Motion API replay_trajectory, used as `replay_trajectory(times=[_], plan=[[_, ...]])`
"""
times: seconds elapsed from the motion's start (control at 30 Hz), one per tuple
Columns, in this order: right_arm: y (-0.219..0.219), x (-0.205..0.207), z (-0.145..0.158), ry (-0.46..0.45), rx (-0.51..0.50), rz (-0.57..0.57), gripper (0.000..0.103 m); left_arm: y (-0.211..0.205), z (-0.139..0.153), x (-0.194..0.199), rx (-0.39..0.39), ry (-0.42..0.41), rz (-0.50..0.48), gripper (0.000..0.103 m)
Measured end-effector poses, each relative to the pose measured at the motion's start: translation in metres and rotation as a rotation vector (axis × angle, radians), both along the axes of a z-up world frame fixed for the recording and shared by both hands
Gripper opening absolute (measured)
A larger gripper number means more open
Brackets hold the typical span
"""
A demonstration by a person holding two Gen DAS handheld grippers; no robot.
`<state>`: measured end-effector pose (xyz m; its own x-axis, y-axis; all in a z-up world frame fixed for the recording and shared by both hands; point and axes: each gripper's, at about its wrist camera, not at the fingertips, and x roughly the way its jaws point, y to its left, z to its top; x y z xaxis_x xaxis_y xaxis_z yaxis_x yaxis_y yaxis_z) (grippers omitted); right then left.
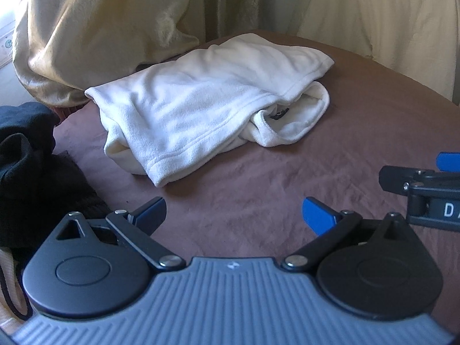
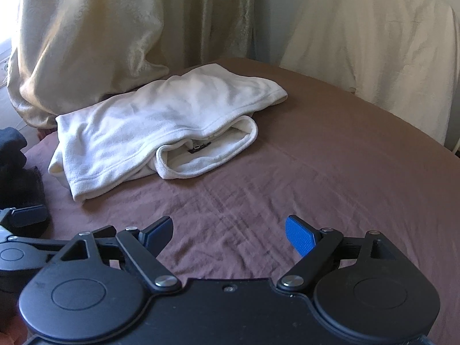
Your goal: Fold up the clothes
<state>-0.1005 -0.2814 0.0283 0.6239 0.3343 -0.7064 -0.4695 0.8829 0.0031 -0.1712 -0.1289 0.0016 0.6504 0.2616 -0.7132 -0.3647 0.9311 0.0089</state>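
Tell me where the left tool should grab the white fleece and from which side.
Probably the near hemmed corner of the white fleece, approached from the front, low over the brown sheet. That corner juts toward the left tool, lies flat and is stitched double, so it should pinch cleanly. The right-hand side is a rolled opening with loose layers, likely to slip. Both tools are open; the right tool is free.

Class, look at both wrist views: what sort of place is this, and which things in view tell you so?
Probably a bedroom at home. A brown sheet covers a bed-like surface, cream curtains hang behind it, and a folded white fleece garment lies on top, with dark clothes at the left.
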Motion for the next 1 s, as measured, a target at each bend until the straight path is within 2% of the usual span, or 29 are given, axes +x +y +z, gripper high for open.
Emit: replay_trajectory(times=[0.57, 0.77, 1.0], plan=[[-0.007, -0.001, 0.005, -0.041, 0.042, -0.005, 0.089, 0.002, 0.0, 0.0, -0.008, -0.009, -0.001, 0.103], [-0.007, 0.0, 0.004, -0.04, 0.039, -0.011, 0.089, -0.002, 0.0, -0.001, 0.069, -0.028, 0.019, 0.103], [-0.014, -0.001, 0.003, -0.039, 0.039, -0.001, 0.089, -0.006, 0.0, 0.0, 0.07, -0.023, 0.006, 0.103]])
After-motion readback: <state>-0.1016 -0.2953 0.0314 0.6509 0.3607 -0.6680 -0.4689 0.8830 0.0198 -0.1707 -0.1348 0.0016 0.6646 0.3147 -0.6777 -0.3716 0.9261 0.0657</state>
